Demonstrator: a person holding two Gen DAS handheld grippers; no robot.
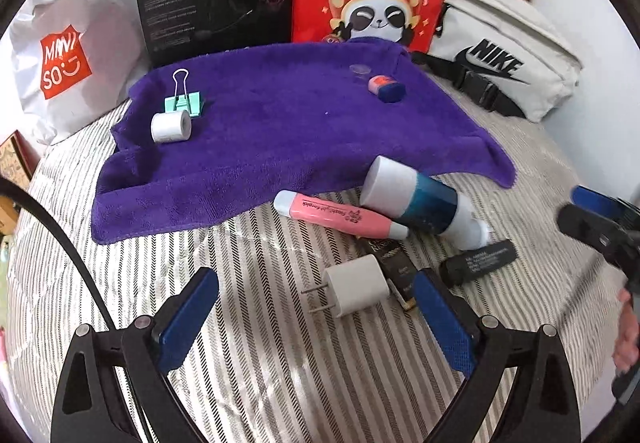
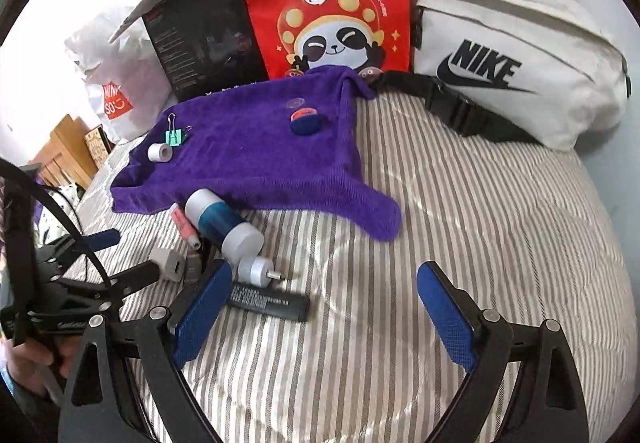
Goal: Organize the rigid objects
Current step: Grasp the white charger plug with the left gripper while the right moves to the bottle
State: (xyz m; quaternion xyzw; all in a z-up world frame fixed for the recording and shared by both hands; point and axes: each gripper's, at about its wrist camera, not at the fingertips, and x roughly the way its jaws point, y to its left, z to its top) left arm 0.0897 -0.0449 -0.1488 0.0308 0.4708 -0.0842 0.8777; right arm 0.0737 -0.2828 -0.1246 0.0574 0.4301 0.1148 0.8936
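On the striped bed a purple towel is spread toward twelve o'clock, and it seems to serve as the sorting ground. Three things already lie on it: a green binder clip and a white tape roll together at its ten o'clock corner, and a small blue-and-pink cap-shaped piece toward one o'clock.

The rest waits in a heap just off the towel's near edge: a pink highlighter touching a teal-and-white bottle, whose white end leans onto the towel's hem; a white plug charger close in front of the left gripper; a black tube at three o'clock of the charger; and a dark flat item under the charger that I cannot make out.

Both grippers hang released, holding nothing. The left gripper's jaws are spread wide, with the charger lying between them at the far end. The right gripper hovers over the bed with the black tube just past its left finger.

I judge the work partly done, with a pickup in hand. The charger looks the likeliest next target: the left gripper would need to advance, straddle its white body rather than the prongs, close, then carry it toward twelve o'clock onto bare towel.
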